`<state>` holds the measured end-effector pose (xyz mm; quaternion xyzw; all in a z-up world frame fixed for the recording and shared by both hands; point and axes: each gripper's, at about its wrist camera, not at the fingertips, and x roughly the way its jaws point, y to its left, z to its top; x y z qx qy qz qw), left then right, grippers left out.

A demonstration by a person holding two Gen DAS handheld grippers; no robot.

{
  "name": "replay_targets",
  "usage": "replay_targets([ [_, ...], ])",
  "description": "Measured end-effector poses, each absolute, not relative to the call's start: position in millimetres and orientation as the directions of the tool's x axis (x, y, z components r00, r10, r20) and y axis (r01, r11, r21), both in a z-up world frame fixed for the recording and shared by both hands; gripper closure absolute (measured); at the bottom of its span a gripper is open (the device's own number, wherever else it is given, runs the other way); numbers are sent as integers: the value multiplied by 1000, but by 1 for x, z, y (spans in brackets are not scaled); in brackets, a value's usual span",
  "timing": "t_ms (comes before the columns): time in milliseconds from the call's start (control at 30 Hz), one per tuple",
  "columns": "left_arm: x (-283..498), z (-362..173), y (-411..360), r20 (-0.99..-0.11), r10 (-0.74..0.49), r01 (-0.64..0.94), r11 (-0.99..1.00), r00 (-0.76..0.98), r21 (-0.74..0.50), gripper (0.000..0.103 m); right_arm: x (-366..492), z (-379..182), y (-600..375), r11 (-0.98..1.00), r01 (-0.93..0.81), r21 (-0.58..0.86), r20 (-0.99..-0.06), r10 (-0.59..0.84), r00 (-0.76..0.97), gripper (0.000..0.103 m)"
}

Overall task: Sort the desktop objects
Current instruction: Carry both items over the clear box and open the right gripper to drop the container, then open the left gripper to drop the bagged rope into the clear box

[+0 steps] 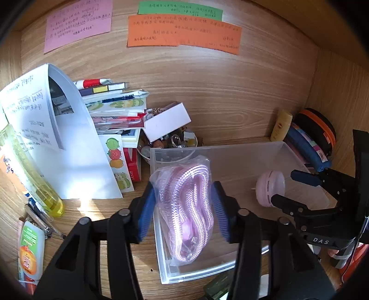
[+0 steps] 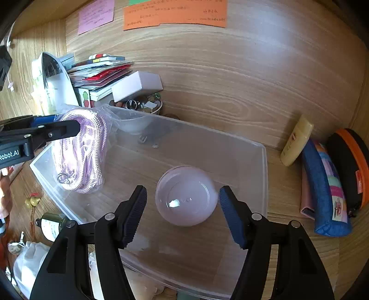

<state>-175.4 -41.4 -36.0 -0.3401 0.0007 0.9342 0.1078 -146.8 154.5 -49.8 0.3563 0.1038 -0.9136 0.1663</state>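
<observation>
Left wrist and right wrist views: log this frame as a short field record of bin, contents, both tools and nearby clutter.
bin: clear plastic rectangular bin on wooden desk
item 1: pink braided cord in a clear plastic bag, between left tool pads, over the bin's left end
left tool: open, pads apart from bag
item 2: round pale pink jar, resting inside bin
right tool: open, straddling jar, not touching
right of bin: yellow tube, blue fabric pouch

- The left wrist view looks steeply down along its own fingers, close over the near left end of the clear plastic bin [image 1: 230, 150], facing the wooden back panel [image 1: 207, 87].
- The right wrist view looks down likewise, close over the bin's right half.
- Both share the bin, the bagged pink cord [image 1: 184, 207], the round pink case [image 2: 186, 195] and the orange note [image 2: 173, 13].
</observation>
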Motion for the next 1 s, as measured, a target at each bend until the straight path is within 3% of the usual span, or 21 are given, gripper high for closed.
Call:
replay_targets([
  [367, -166, -29, -40, -601, 226, -228, -971, -767, -75, 35, -146, -47, 156, -918, 388, -78, -677, -237, -697, 20],
  [533, -158, -22, -37, -566, 229, -240, -969, -792, -57, 23, -141, -42, 160, -896, 444, 22, -675, -341, -654, 19],
  [1000, -131, 3, -54, -526, 178, -185, -982, -832, -41, 9, -116, -8, 178, -924, 381, -22, -598, -294, -746, 17],
])
